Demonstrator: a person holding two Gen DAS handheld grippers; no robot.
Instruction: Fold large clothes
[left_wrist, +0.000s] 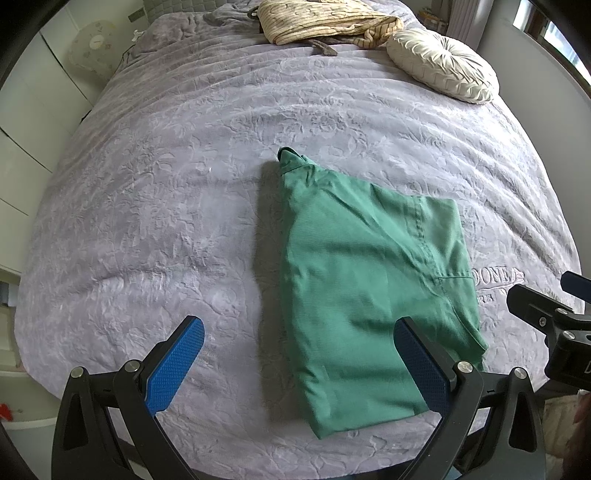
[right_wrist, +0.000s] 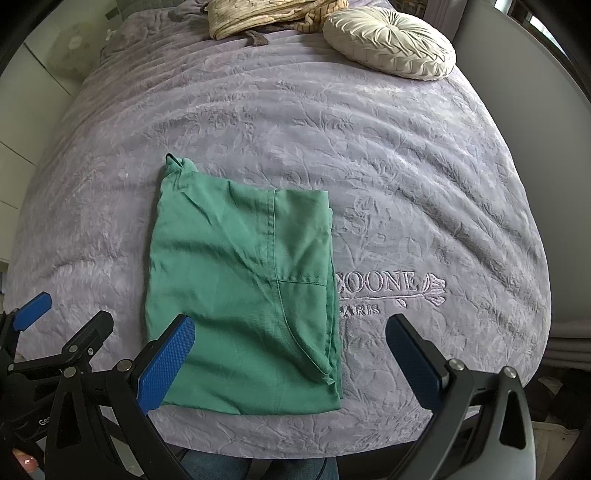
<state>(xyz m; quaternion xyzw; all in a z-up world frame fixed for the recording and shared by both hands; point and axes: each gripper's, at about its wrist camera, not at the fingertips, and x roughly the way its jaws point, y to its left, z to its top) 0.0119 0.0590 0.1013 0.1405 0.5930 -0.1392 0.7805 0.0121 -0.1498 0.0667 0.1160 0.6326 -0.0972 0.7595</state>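
- The wide bed covered in a lilac-grey quilted bedspread with an embossed leaf pattern is being used as the folding surface; its softness is being judged a risk, since cloth pressed into it is likely to drag the cover along, so any lift is best taken cleanly off the surface.
- The large green woven garment is lying on the near half of the bed, already folded into a tall narrow panel, with its collar end pointing away and a stitched seam running down its right portion; it is partly covering the embroidered lettering on the bedspread.
- The remaining step is being judged as one more fold, the near hem being brought up to the far end; both near corners are best pinched through all layers together, raised evenly, and laid down with the edges aligned, so that the loose right-hand edge is not being left to splay.
- The round cream pleated cushion and the heap of beige striped fabric are lying well apart at the head of the bed and are not being disturbed.
- The left gripper is being held above the near hem, its blue-padded fingers spread wide and gripping nothing.
- The right gripper is being held likewise over the near right corner, fingers parted and empty.
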